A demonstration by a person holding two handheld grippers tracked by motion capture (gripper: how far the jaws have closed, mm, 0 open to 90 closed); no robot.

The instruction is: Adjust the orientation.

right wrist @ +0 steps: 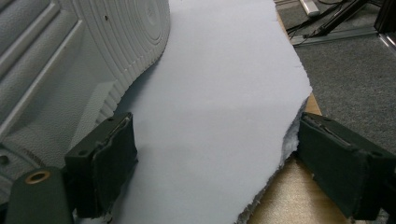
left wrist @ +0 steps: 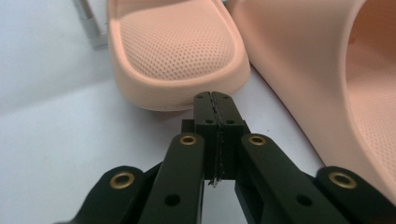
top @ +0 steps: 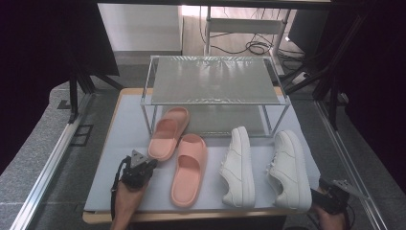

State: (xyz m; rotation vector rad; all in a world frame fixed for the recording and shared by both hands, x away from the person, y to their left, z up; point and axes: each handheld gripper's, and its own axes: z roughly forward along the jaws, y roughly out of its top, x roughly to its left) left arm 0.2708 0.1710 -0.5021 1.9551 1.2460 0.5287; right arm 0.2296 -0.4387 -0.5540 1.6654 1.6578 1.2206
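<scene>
Pink slide [left wrist: 177, 51] just ahead of left gripper [left wrist: 215, 100], jaws closed, empty; right gripper [right wrist: 210, 154] jaws wide open beside white sneaker [right wrist: 70, 60]; approach step, next open left jaws around slide's heel

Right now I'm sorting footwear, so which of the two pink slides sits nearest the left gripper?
The farther-back pink slide, partly under the rack; the left gripper nearly touches its heel.

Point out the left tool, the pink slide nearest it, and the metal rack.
left tool [left wrist: 212, 98]: left gripper view, at the tips of its shut jaws.
pink slide [left wrist: 180, 44]: left gripper view, on the dotted footbed at its rounded end.
metal rack [top: 210, 79]: high view, on the top shelf.
</scene>
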